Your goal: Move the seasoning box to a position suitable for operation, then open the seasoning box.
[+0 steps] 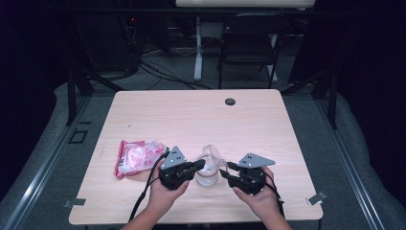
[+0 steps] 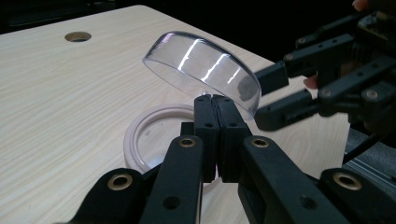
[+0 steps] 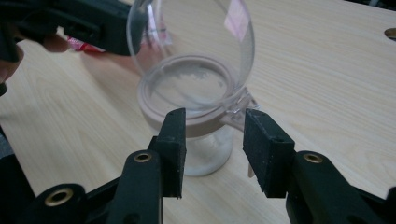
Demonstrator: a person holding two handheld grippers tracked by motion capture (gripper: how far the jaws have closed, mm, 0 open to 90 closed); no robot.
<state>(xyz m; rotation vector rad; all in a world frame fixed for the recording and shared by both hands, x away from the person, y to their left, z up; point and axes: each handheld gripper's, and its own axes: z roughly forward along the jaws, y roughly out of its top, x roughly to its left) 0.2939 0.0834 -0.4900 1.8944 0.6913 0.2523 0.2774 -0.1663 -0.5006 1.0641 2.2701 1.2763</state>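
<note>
A small glass jar (image 1: 207, 176) with a pinkish collar (image 2: 136, 136) stands near the table's front edge. Its clear domed lid (image 2: 201, 65) is swung up and stands tilted above the mouth. My left gripper (image 2: 214, 100) is shut on the lid's rim, coming in from the jar's left (image 1: 198, 165). My right gripper (image 3: 212, 122) is open, its jaws on either side of the collar (image 3: 201, 127) by the hinge tab, not touching it. In the high view the right gripper (image 1: 224, 171) sits just right of the jar. The jar's inside (image 3: 189, 86) looks whitish and hazy.
A pink and white plastic packet (image 1: 136, 157) lies on the table (image 1: 191, 115) left of my left hand. A round cable hole (image 1: 230, 101) sits near the far edge. Beyond the table stand a folding chair (image 1: 249, 45) and a desk leg (image 1: 197, 52).
</note>
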